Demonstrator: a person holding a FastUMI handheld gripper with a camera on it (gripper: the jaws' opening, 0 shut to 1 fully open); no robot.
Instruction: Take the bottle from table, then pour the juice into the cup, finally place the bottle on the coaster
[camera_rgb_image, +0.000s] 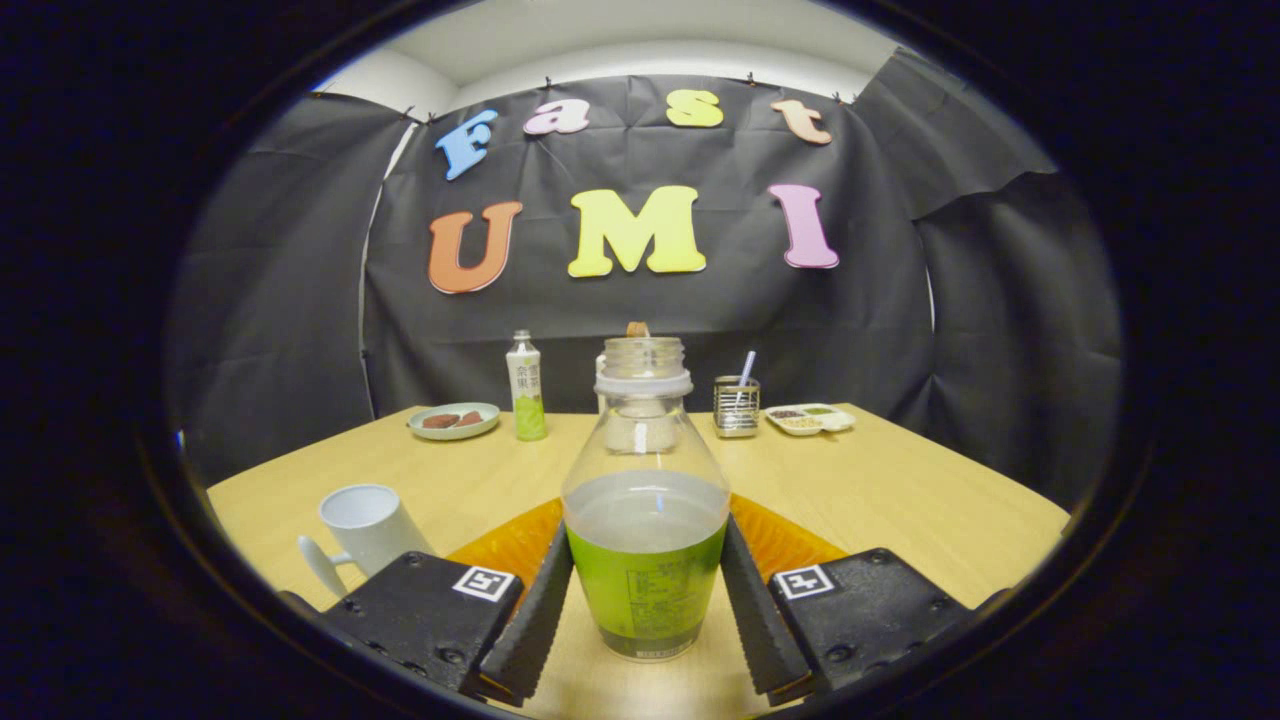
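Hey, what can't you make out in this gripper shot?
- Coaster: mostly hidden behind the bottle and the fingers.
- Gripper: fingers flank the bottle; contact unclear.
- Jar: behind the bottle's neck, seen blurred through it.
- Divided dish: contents too small.
- Cup: inside hidden by its wall.

Gripper (645, 610): two blocky matte carriages with rounded corners, each carrying a square white fiducial tag with black pattern on its top inner corner. Recessed screws dot the carriage faces. Fingers (530, 620) are long flat slabs with finely ribbed, textured inner faces, angled inward toward their tips.
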